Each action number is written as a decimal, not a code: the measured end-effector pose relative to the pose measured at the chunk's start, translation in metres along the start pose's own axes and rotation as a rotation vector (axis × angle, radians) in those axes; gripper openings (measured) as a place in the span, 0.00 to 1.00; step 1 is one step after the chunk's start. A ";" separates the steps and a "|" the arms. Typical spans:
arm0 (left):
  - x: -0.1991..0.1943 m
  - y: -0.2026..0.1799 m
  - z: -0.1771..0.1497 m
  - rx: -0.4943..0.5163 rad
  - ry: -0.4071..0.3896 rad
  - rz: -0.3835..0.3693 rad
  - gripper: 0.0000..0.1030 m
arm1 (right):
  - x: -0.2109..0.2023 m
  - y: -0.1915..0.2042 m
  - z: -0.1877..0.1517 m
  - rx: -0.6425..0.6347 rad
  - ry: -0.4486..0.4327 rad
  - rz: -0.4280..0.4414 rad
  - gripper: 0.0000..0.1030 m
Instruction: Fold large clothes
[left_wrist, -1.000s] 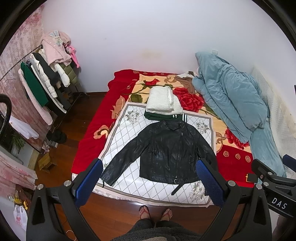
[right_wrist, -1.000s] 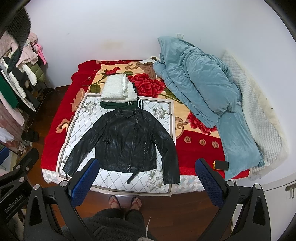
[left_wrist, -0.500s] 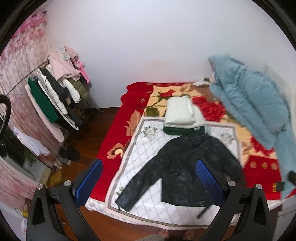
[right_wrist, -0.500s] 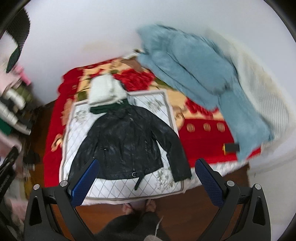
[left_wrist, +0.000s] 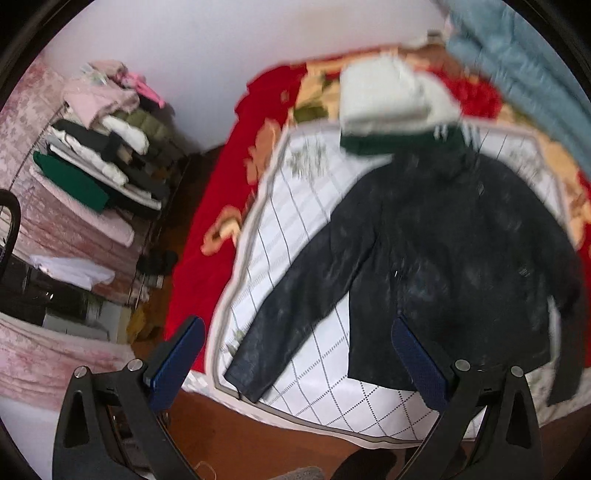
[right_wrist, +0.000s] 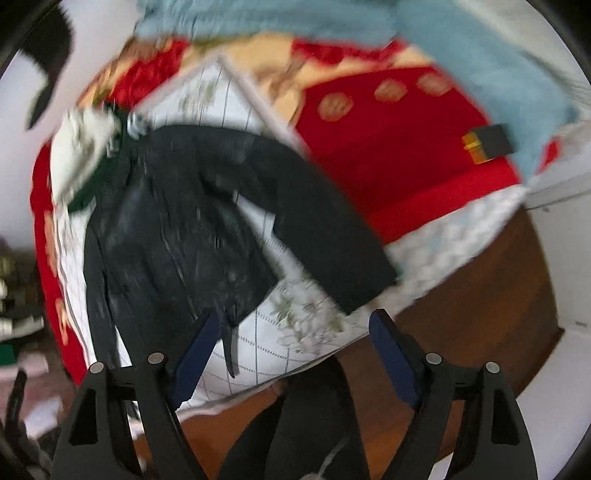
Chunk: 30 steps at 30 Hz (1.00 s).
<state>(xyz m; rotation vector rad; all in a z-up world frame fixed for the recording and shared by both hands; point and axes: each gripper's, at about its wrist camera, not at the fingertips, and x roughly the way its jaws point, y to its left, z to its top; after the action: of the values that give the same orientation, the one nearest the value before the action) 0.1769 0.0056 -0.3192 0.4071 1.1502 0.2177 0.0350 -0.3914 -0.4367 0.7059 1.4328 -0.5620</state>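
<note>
The black jacket (left_wrist: 454, 258) is still lying unfolded on the bed (left_wrist: 207, 221) while both grippers' jaws, the right's just narrowing, are being held open, empty.

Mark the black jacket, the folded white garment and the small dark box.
black jacket (left_wrist: 461, 258), left wrist view, chest panel.
folded white garment (left_wrist: 384, 96), left wrist view, top face.
small dark box (right_wrist: 489, 142), right wrist view, its dark top.

Black jacket (left_wrist: 443, 258) flat on bed (left_wrist: 207, 236)
</note>
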 end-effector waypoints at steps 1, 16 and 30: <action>0.018 -0.006 -0.003 -0.001 0.024 0.009 1.00 | 0.032 0.009 0.001 -0.041 0.044 0.008 0.82; 0.207 -0.082 -0.053 0.073 0.274 0.091 1.00 | 0.259 0.067 0.018 -0.078 0.184 0.037 0.16; 0.144 -0.191 -0.022 0.224 0.158 -0.132 1.00 | 0.212 -0.111 -0.057 0.676 0.010 0.178 0.69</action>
<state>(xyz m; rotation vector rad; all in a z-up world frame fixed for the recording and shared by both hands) 0.2064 -0.1090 -0.5283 0.5160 1.3578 0.0047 -0.0692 -0.4110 -0.6588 1.3548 1.1637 -0.9141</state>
